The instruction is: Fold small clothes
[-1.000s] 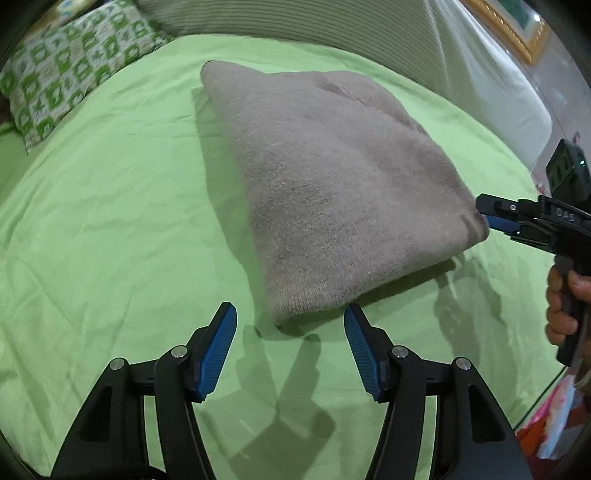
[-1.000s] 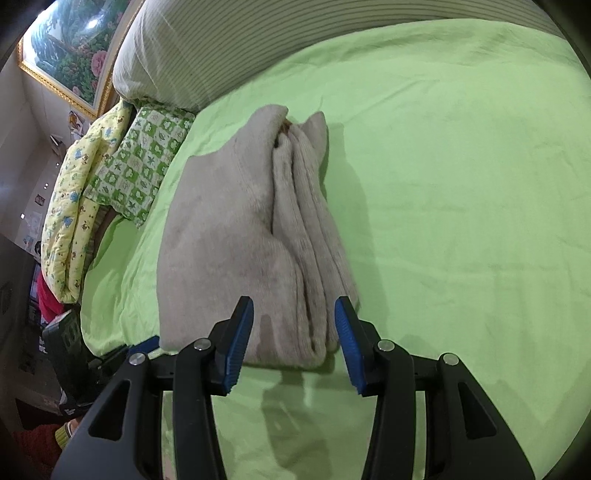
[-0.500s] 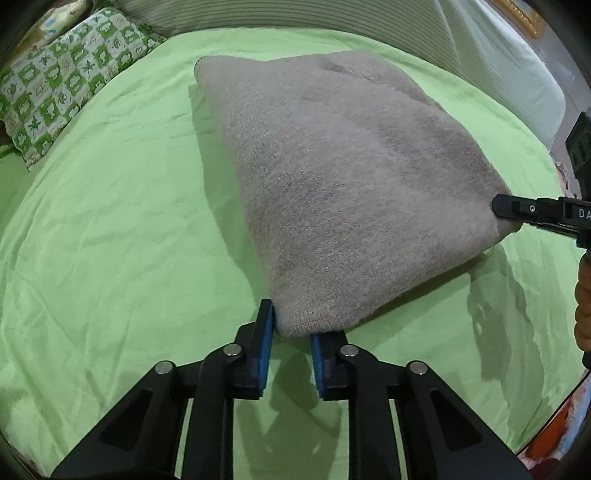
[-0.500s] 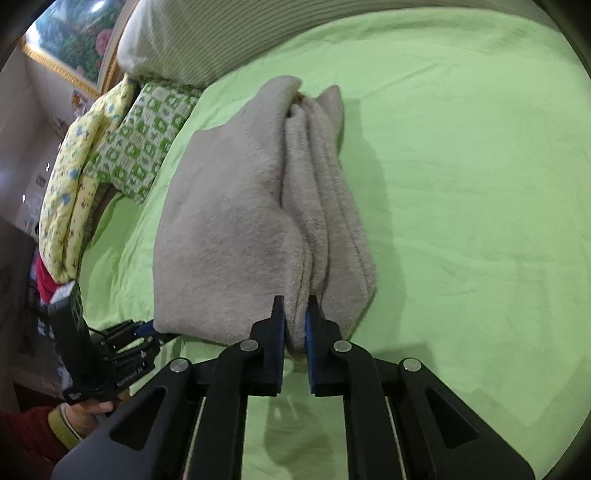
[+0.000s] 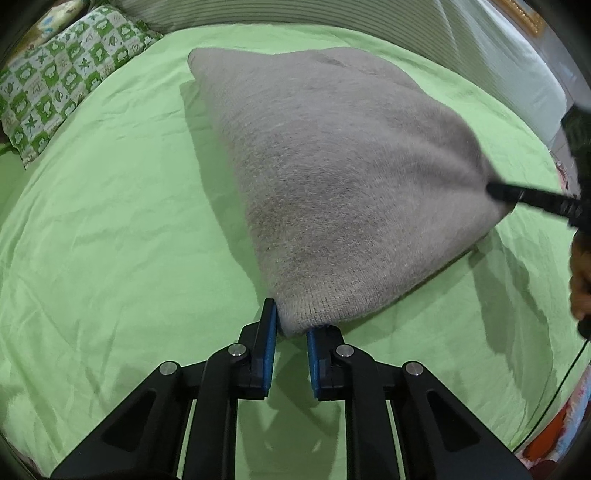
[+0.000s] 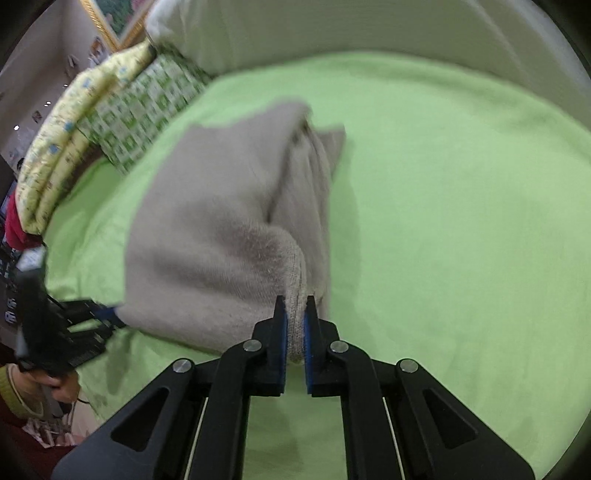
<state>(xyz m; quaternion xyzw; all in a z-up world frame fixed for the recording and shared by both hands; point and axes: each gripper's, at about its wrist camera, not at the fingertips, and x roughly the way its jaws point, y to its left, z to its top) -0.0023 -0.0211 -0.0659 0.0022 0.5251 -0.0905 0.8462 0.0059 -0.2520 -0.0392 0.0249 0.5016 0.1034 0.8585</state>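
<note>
A folded grey knitted garment [image 5: 332,177] lies on a light green bed sheet [image 5: 110,221]. My left gripper [image 5: 290,321] is shut on its near corner, which is lifted off the sheet. My right gripper [image 6: 294,314] is shut on the other near corner of the garment [image 6: 221,236], pinching several folded layers between the blue pads. In the left wrist view the right gripper [image 5: 495,190] bites the garment's right corner. The left gripper [image 6: 110,314] shows at the left in the right wrist view, its tips at the cloth's edge.
A green-and-white patterned pillow [image 5: 62,92] and a yellow patterned pillow [image 6: 62,140] lie at the far left of the bed. A pale striped bolster [image 5: 332,22] runs along the head. A person's hand [image 5: 581,273] holds the right gripper. The bed edge is at lower right.
Both grippers went from open in front of the garment to shut on its two near corners. The near edge of the garment has risen off the sheet.
</note>
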